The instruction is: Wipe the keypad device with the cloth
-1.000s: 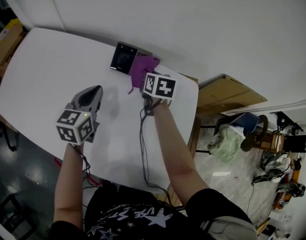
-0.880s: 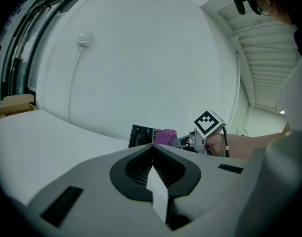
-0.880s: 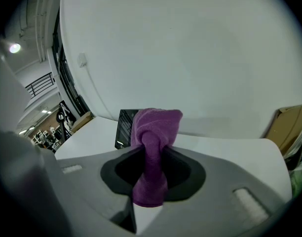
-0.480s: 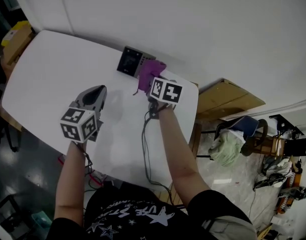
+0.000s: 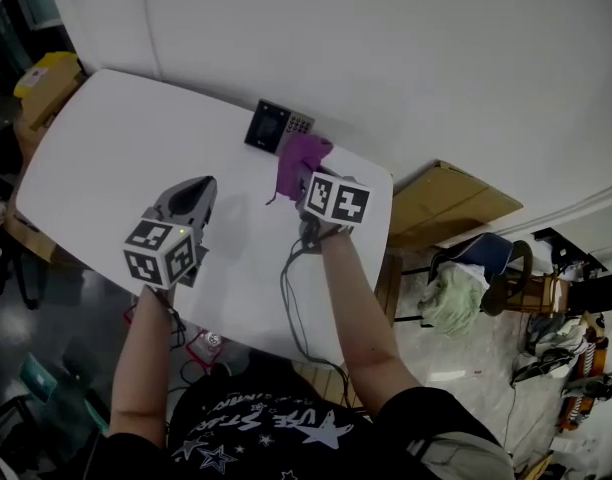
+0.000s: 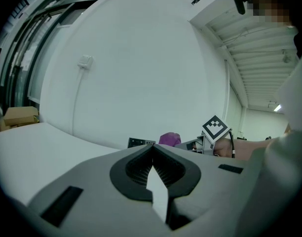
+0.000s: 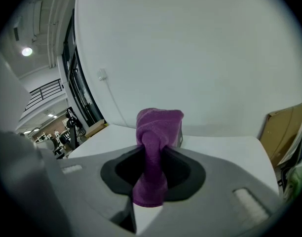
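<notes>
Head view: a small black rectangular keypad device [image 5: 276, 127] lies near the far edge of the rounded white table [image 5: 96, 138]; a bunched purple terry cloth [image 5: 302, 156] sits at its right end; the right gripper [image 5: 300, 175] is at the cloth; the left gripper [image 5: 194, 190] is well apart to the left, over bare tabletop.

Left gripper view: its jaws are pressed together with nothing between them; device and cloth show further along the table.

Right gripper view: the jaws are clamped on the cloth, a twisted fold standing up between them; it hides most of the device behind.
</notes>
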`<control>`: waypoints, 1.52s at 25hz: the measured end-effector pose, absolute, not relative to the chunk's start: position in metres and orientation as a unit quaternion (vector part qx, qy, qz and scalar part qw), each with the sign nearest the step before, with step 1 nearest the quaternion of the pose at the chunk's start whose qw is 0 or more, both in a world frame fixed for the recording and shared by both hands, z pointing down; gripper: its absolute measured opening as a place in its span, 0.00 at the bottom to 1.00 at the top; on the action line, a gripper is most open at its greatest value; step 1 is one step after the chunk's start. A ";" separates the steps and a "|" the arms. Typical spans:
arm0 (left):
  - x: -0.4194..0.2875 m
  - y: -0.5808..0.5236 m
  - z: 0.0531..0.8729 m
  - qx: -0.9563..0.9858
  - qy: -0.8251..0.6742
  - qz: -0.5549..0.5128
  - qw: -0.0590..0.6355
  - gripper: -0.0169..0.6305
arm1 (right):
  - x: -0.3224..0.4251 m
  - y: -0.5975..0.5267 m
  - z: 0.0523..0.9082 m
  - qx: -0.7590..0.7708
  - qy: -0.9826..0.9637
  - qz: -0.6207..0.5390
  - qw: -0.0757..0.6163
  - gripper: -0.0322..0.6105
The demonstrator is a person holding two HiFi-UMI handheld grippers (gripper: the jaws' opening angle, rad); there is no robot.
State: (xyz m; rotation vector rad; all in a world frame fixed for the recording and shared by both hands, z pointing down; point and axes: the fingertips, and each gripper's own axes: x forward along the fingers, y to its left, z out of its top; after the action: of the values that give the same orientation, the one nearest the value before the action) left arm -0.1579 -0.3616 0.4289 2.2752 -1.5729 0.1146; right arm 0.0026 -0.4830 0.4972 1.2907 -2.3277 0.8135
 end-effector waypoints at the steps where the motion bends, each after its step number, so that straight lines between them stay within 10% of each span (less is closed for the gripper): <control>1: -0.159 -0.355 0.427 0.808 -0.559 0.038 0.185 0.04 | 0.002 -0.475 0.495 0.455 -0.824 0.288 0.177 0.20; 38: -0.193 -0.086 0.423 0.830 -0.525 0.010 0.186 0.04 | -0.034 -0.142 0.444 0.443 -0.852 0.232 0.155 0.20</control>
State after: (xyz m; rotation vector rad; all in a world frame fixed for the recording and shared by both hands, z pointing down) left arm -0.1934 -0.0864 0.4230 2.3384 -1.4779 0.0276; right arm -0.0343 -0.1417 0.4437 1.2703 -2.4414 0.6649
